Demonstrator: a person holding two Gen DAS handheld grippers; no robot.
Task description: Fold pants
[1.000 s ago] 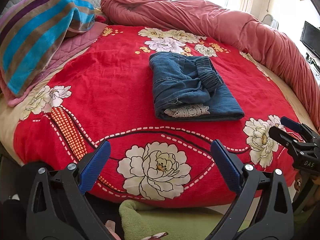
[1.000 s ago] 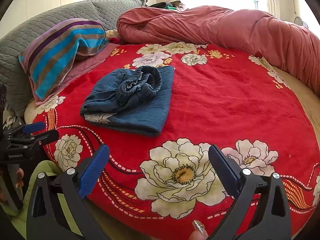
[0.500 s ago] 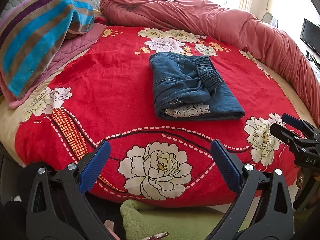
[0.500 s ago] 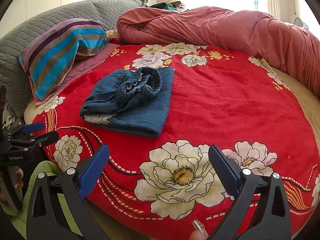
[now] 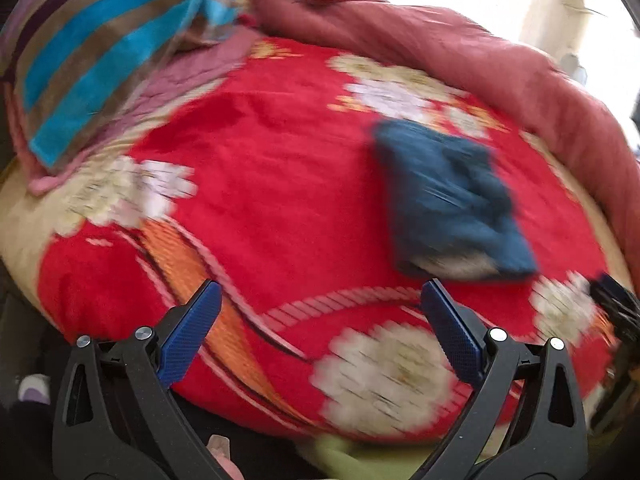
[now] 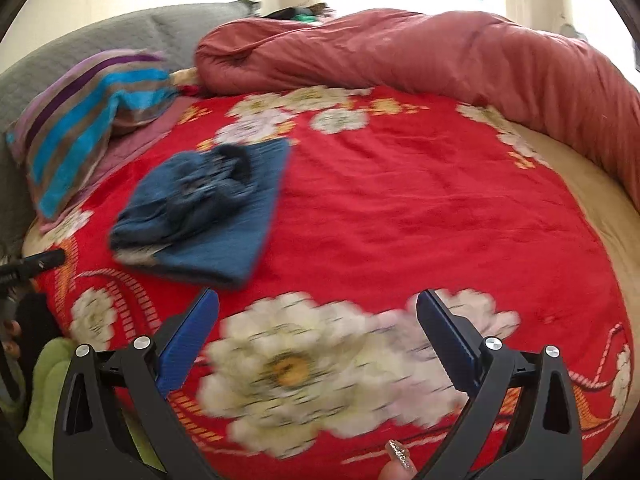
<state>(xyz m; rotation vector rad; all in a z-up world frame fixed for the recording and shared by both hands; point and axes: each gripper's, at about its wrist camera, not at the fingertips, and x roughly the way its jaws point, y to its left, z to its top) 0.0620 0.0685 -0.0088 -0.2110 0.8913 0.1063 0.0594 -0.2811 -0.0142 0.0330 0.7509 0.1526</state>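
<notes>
Folded blue jeans [image 6: 200,216] lying on red floral blanket [image 6: 400,208]; left gripper [image 5: 320,336] and right gripper [image 6: 318,336] both spread wide, empty.

— Can you read any writing from where you are?

— No. Both of my views are smeared with motion blur, and no letter, number or logo comes out sharp anywhere.

— Nothing on the folded pants [image 6: 200,216]?

— No tag or label I can make out; the pale patch at the near edge is only a blur.

— And the red blanket [image 6: 400,208]?

— Flowers and dashed lines, no words.

— Your own jaws?

— Plain blue pads and black frames with silver screws, no marking that I can read.
</notes>
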